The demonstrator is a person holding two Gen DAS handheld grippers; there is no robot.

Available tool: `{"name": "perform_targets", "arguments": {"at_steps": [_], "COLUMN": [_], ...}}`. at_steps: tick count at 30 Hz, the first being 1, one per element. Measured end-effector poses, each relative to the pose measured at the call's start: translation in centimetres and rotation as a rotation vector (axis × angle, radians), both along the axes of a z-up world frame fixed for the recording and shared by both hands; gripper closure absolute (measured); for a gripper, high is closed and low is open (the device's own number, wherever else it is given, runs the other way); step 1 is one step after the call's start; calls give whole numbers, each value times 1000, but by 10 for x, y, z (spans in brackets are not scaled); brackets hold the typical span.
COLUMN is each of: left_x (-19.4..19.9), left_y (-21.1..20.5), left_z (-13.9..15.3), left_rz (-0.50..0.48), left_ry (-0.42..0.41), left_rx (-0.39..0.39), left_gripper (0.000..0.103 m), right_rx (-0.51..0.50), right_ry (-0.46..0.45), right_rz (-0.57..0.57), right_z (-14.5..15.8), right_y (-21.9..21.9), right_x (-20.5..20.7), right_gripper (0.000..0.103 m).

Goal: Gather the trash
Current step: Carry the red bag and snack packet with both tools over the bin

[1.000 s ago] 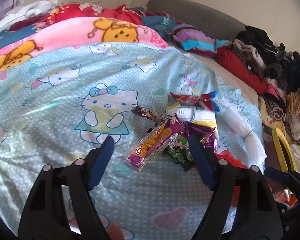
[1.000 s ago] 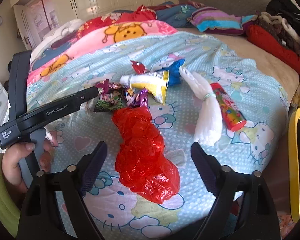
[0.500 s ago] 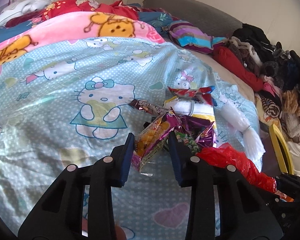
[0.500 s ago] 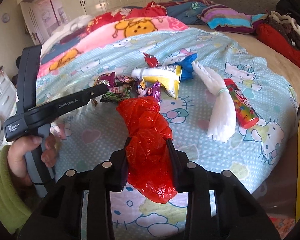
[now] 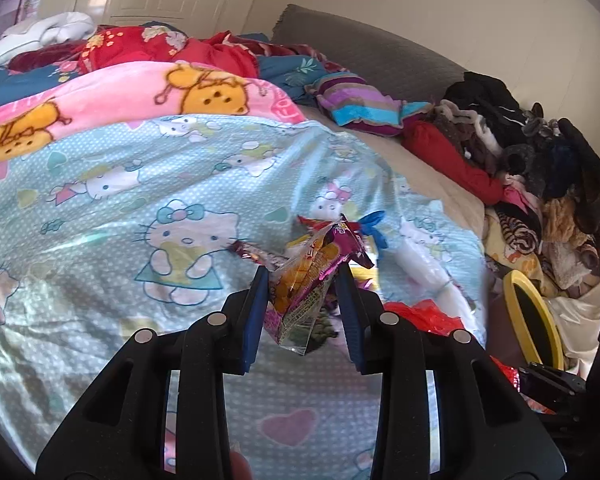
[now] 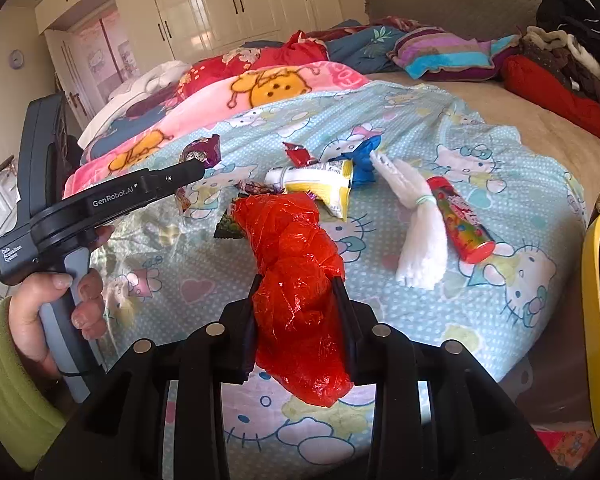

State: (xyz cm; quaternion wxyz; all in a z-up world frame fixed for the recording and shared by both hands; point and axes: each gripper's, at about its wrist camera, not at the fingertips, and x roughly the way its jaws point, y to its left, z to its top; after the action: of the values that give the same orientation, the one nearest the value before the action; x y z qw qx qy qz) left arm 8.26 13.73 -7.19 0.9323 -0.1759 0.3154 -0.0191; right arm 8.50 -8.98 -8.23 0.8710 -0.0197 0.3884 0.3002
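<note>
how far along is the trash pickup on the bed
Nothing looks binned yet. In hand: left gripper clamps a purple snack wrapper; right gripper clamps the red plastic bag. Left on the blanket: red tube, white bundle, yellow packet, blue wrapper.

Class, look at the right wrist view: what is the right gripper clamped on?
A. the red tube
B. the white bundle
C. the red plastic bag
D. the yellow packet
C: the red plastic bag sits squeezed between the right gripper's jaws, its lower end hanging free.
</note>
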Motion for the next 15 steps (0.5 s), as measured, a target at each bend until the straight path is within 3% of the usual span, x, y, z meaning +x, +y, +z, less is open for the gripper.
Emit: {"name": "perform_targets", "arguments": {"at_steps": [15], "left_x": [-5], "left_y": [-41], "left_z": [25], "left_rz": [-80], "left_ry": [-51], "left_rx": [15], "left_gripper": [76], "right_rx": [52], "right_ry": [-60], "right_rz": [-62], "right_z": [28], "right_y": [-25], "right_x": [0], "right_gripper": [72]}}
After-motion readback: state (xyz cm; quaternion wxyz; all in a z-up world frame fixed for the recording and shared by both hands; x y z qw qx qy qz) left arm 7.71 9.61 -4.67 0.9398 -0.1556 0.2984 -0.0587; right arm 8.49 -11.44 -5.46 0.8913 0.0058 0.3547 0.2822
